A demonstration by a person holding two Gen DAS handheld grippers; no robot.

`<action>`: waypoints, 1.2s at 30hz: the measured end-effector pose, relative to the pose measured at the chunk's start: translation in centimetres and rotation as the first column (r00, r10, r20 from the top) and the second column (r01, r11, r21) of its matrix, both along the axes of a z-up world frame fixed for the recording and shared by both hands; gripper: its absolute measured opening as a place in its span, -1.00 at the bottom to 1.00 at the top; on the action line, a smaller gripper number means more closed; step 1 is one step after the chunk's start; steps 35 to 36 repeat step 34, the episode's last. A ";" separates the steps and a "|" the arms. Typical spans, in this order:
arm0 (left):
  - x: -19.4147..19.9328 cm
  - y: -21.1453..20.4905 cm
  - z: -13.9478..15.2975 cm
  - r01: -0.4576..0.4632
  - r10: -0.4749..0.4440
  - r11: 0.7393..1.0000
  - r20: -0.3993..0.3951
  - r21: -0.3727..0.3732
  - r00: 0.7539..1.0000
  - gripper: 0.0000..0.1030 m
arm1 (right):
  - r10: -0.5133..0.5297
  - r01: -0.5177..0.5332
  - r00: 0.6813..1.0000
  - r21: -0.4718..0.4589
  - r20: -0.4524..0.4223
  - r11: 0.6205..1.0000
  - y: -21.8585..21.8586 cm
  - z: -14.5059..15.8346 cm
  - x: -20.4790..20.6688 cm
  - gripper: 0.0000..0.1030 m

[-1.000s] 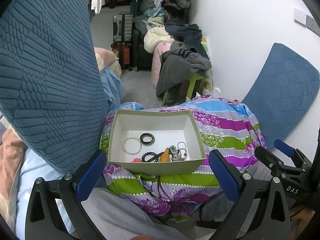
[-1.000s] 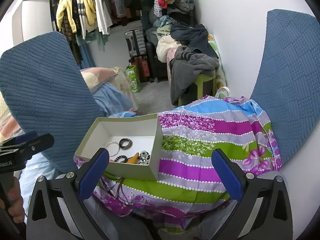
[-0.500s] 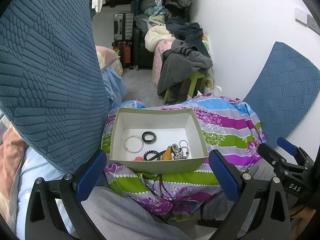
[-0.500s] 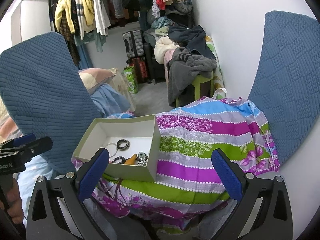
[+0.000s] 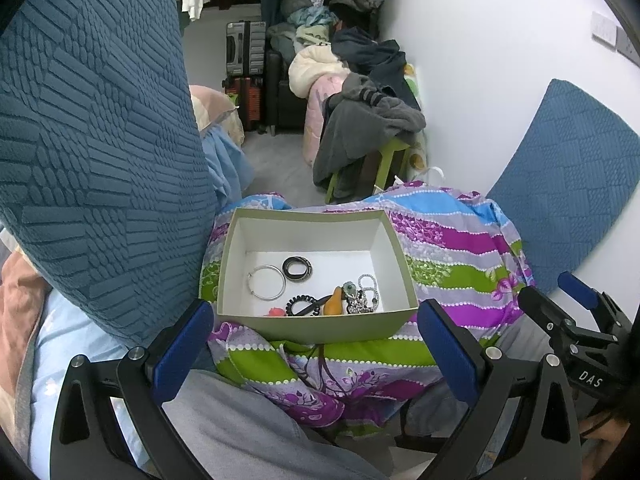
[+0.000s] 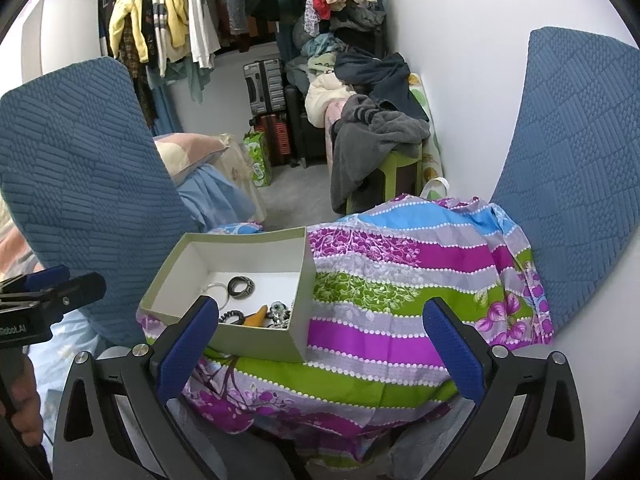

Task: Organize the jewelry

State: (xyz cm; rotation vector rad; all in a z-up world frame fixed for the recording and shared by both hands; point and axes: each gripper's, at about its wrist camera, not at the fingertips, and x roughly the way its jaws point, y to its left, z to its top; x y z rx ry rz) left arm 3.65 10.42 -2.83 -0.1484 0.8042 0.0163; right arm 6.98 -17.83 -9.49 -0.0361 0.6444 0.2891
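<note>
Through the left wrist camera, my left claw [image 5: 316,344] stands wide, its blue pads [image 5: 180,346] far apart at the lower left and lower right of the frame, holding nothing and touching nothing. Between them, in the centre, sits the open green box [image 5: 320,326] with a white inside, resting on a striped flowered cloth [image 5: 452,256]. Inside the box lie a thin silver bangle [image 5: 267,282], a dark ring [image 5: 297,269] just beside it toward the upper right, a black coiled hair tie [image 5: 303,305] near the front wall, an orange piece [image 5: 334,302] beside that, and a tangle of beaded jewelry [image 5: 363,296] at the right. A blue textured cushion [image 5: 92,140] fills the left of the frame. At the lower right edge I see my other claw [image 5: 568,308] side-on.

Through the right wrist camera, my right claw [image 6: 320,344] is likewise spread wide and empty, touching nothing. The box [image 6: 256,342] lies in the lower left centre, its near corner behind my left pad [image 6: 188,346]; the dark ring [image 6: 241,287] and orange piece [image 6: 257,316] show inside. The striped cloth [image 6: 400,280] spreads to the right. At the far left edge my left claw [image 6: 60,286] pokes in, held by a hand [image 6: 26,404].
</note>
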 end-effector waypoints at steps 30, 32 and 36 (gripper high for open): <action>-0.3 0.1 -0.7 0.011 -0.011 1.000 -0.004 -0.007 1.000 0.98 | -0.007 0.007 1.000 0.001 -0.005 1.000 0.1 -1.0 -0.4 0.99; -0.3 0.0 -0.7 0.015 -0.015 1.000 -0.002 -0.005 1.000 0.98 | -0.009 0.009 1.000 0.002 -0.007 1.000 0.3 -0.9 -0.5 0.99; -0.2 0.0 -0.6 0.015 -0.015 1.000 -0.003 -0.007 1.000 0.98 | -0.008 0.008 1.000 0.000 -0.007 1.000 0.2 -0.9 -0.4 0.99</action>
